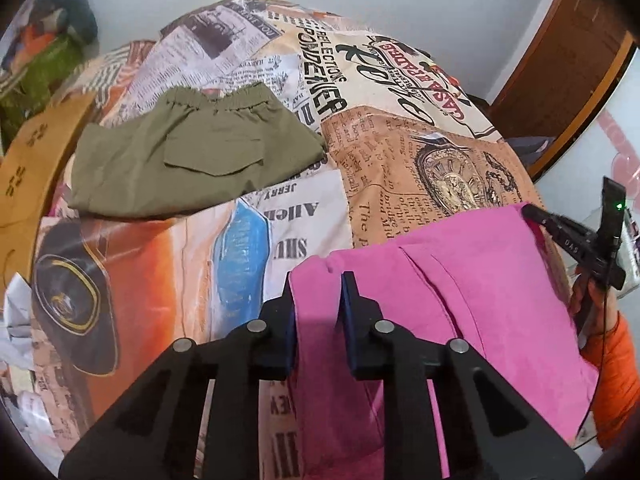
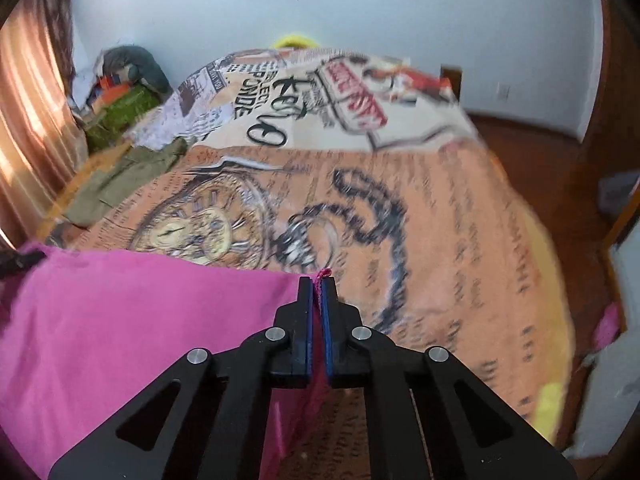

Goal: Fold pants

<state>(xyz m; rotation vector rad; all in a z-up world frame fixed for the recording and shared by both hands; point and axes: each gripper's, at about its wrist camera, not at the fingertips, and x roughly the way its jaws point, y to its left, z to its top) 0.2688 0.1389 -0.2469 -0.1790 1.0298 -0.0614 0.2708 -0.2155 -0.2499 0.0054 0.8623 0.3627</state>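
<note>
Pink pants point(image 1: 460, 288) hang stretched between my two grippers above the printed bedspread point(image 1: 360, 128). My left gripper point(image 1: 318, 278) is shut on a bunched corner of the pink cloth. My right gripper point(image 2: 319, 282) is shut on the opposite corner, a pink tuft showing above its pads; it also shows in the left wrist view point(image 1: 528, 212) at the right edge of the pants. The pink pants point(image 2: 120, 328) fill the lower left of the right wrist view. The lower part of the pants is hidden behind the grippers.
Folded olive-green pants point(image 1: 192, 156) lie on the bed at the far left, also seen in the right wrist view point(image 2: 120, 184). A pile of clothes point(image 1: 44, 48) sits at the bed's far corner. A wooden floor point(image 2: 560, 168) lies to the right of the bed.
</note>
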